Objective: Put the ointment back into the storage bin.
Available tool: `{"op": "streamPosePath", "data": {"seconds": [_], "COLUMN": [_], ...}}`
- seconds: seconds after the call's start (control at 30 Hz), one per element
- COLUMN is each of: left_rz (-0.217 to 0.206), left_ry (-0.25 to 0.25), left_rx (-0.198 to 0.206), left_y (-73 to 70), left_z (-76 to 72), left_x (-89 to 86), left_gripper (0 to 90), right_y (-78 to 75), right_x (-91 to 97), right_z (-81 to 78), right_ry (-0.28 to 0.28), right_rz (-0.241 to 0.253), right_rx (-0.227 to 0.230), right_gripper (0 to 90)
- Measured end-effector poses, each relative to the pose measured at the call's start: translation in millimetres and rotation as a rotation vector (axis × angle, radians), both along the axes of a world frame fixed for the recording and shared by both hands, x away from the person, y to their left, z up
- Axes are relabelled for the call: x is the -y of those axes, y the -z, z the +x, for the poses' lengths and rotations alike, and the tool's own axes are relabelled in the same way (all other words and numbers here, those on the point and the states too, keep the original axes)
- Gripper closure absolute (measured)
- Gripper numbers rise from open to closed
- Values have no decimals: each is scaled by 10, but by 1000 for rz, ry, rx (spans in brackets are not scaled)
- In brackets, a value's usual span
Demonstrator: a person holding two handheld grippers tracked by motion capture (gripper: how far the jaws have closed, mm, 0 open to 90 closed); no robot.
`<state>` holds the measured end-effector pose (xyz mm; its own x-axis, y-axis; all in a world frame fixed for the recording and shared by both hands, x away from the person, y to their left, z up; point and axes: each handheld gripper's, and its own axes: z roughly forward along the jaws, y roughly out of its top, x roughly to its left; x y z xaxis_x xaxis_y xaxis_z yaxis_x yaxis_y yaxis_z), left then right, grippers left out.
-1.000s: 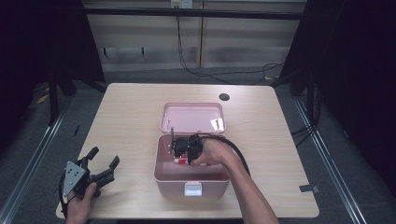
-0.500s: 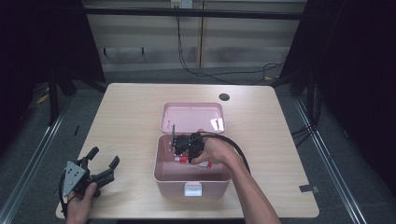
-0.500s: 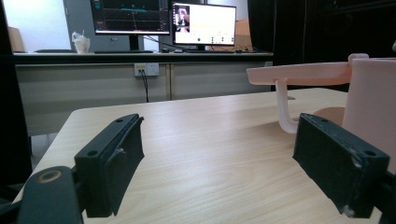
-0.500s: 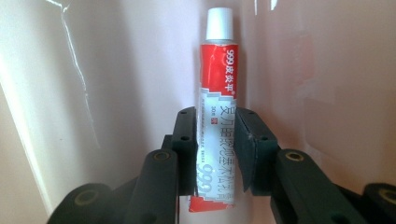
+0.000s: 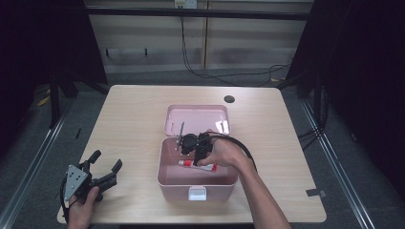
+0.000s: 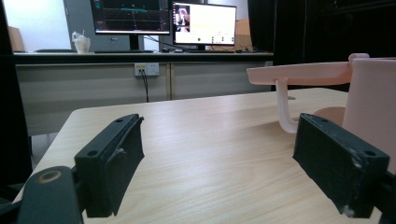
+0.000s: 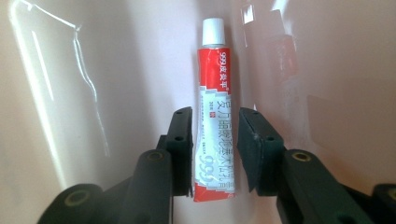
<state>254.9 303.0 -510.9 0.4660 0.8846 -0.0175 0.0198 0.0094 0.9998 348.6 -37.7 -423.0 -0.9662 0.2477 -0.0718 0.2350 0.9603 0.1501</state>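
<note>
— Pale wood worktop (image 5: 133,124) carried how many boxes?
— One pink box (image 5: 196,183), lid back, with one red-and-white tube (image 7: 217,116) lying inside.
— And the two grippers?
— Right gripper (image 7: 215,140) had just been opening, jaws straddling the tube, released. Left gripper (image 5: 102,164) rested wide open, empty.

Pink box (image 5: 197,179) walls are hemming in the right gripper (image 7: 215,140) on all sides, tube (image 7: 217,116) lying between its jaws. Open lid (image 5: 197,119) is blocking the far side. Left gripper (image 6: 219,154) is facing bare table (image 5: 129,119), box just beside.
</note>
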Motion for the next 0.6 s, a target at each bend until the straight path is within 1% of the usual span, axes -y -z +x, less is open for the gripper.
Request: {"op": "streamPosePath", "data": {"seconds": [0.1,0.23,0.27,0.3,0.33,0.37,0.4,0.43,0.53,0.57,0.6], "left_rz": [6,5,5,5,5,5,5,5,5,3,0], "left_ry": [-2,-2,-2,-3,-2,-3,-2,-2,-3,-3,0], "left_rx": [0,0,0,0,0,0,0,0,0,1,0], "left_y": [-1,-1,-1,-1,-1,-1,-1,-1,-1,-1,0], "left_z": [0,1,1,1,1,1,0,0,0,0,0], "left_x": [-4,-3,-4,-3,-3,-3,-3,-4,-3,-2,0], "left_gripper": [157,157,157,157,157,157,157,157,157,157,157], "right_y": [-27,-68,-89,-90,-108,-111,-120,-131,-155,-163,-177], "right_x": [24,81,99,112,130,141,162,171,208,223,237], "right_z": [-2,-7,-12,-11,-19,-11,-9,-21,-38,-38,-47], "right_ry": [5,19,34,34,50,42,43,59,75,74,82], "right_rz": [10,44,52,66,72,82,96,106,125,139,149], "right_rx": [-2,-9,-17,-15,-22,-18,-21,-26,-19,-16,-22], "right_gripper": [651,628,621,612,604,598,583,569,526,514,509]}}
